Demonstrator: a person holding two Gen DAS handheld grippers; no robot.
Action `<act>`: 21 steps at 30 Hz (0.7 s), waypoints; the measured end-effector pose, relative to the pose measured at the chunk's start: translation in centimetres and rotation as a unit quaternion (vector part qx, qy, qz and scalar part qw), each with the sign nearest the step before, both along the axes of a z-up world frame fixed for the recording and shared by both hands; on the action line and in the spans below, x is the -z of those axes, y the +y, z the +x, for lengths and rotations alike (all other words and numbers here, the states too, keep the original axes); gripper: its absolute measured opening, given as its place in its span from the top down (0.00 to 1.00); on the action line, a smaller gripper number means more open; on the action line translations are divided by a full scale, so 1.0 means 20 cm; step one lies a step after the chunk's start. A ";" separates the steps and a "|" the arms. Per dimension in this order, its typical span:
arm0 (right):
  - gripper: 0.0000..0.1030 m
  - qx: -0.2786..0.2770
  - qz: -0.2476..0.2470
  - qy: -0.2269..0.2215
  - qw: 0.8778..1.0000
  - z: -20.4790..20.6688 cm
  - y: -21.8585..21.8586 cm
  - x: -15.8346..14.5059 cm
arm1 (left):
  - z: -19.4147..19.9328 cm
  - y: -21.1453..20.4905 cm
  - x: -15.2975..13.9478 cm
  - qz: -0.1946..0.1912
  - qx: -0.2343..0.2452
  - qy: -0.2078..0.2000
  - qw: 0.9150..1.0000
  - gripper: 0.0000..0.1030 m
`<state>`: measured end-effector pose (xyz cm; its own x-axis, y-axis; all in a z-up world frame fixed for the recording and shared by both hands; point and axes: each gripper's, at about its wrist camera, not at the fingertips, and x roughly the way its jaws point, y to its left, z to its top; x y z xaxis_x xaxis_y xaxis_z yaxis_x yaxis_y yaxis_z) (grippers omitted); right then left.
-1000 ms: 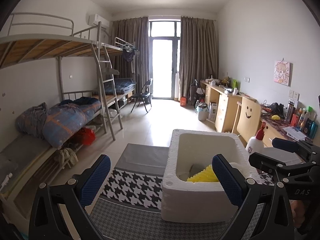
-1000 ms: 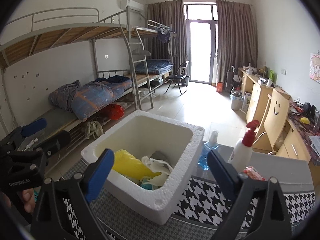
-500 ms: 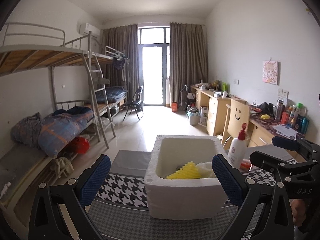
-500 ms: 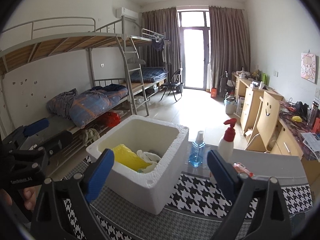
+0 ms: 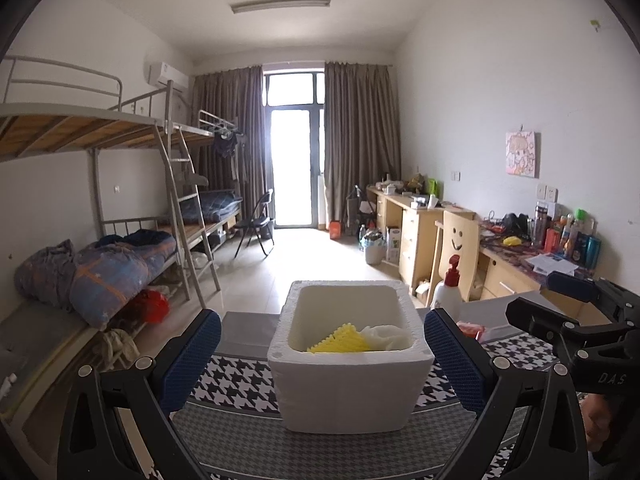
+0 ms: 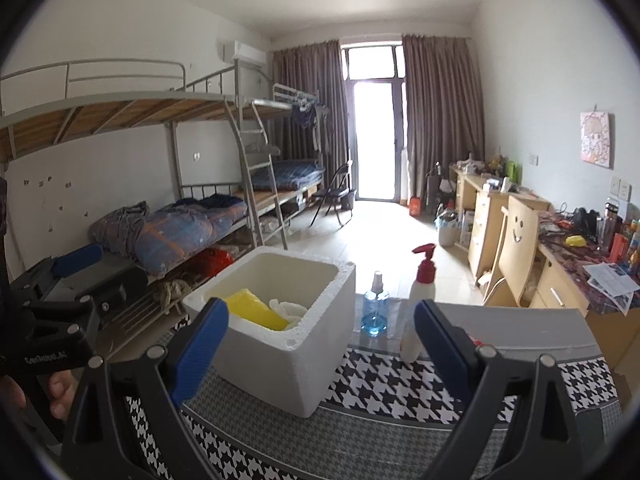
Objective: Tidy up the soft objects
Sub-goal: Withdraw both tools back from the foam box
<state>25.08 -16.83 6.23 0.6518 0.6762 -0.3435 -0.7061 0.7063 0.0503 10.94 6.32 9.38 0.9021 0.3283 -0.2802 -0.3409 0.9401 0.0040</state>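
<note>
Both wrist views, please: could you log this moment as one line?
left gripper: open, empty | right gripper: open, empty | foam box: on cloth, holds yellow sponge, white cloth

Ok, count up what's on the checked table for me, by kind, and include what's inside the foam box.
Foam box: 1
Soft items in the box: 2, a yellow sponge and a white cloth
Bottles: 2, a blue spray bottle and a white pump bottle with a red top
Red packet behind the right tongs' pad: 1
Total: 6
</note>
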 end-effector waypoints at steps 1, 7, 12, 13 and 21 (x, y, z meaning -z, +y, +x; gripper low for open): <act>0.07 0.002 0.002 -0.003 1.000 -0.01 -0.01 0.00 | 0.00 -0.01 0.00 0.001 0.000 -0.002 1.000 0.01; 0.07 0.001 0.012 -0.011 1.000 -0.08 -0.07 0.01 | -0.07 -0.03 0.00 0.001 -0.004 -0.018 1.000 0.01; 0.04 0.001 0.011 -0.029 1.000 -0.14 -0.11 0.03 | -0.10 -0.08 0.03 0.004 0.003 -0.023 1.000 0.01; 0.04 0.000 0.013 -0.031 0.999 -0.15 -0.12 0.03 | -0.11 -0.08 0.03 0.005 0.004 -0.023 1.000 0.01; 0.01 -0.003 0.027 -0.056 0.998 -0.25 -0.18 0.06 | -0.18 -0.12 0.06 0.009 0.006 -0.042 0.999 0.01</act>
